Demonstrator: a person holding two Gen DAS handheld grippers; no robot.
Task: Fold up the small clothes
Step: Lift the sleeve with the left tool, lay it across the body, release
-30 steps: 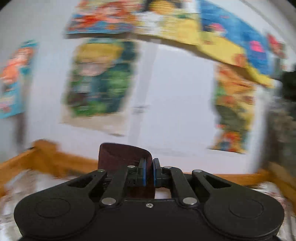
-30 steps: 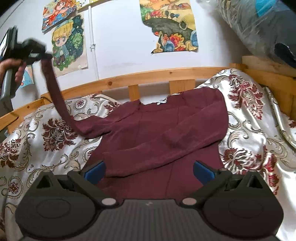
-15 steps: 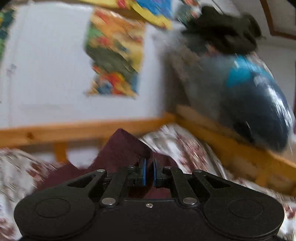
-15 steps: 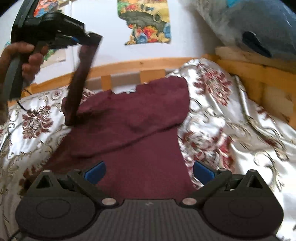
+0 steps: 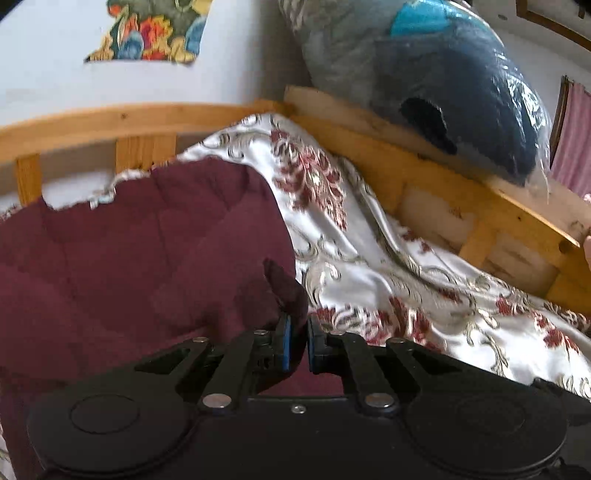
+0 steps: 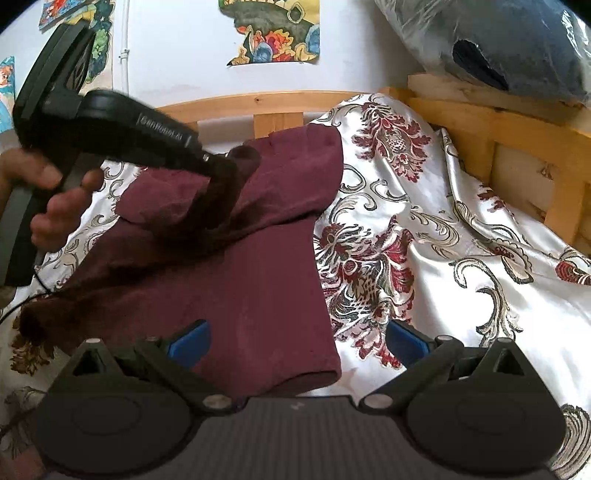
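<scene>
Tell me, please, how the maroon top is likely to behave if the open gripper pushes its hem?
The maroon top is probably floppy: its sleeve droops from the left gripper. Pushed by the right gripper, the hem would likely bunch rather than slide whole, since the fabric already wrinkles. The satin bedspread looks glossy, so some slipping is possible.

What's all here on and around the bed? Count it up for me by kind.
Maroon tops: 1
Handheld tools: 2, left and right
Floral bedspreads: 1
Wooden bed frames: 1
Plastic-wrapped bundles: 1
Wall pictures: the right view shows at least 3, one whole, the others cut off
Total: at least 9
</scene>
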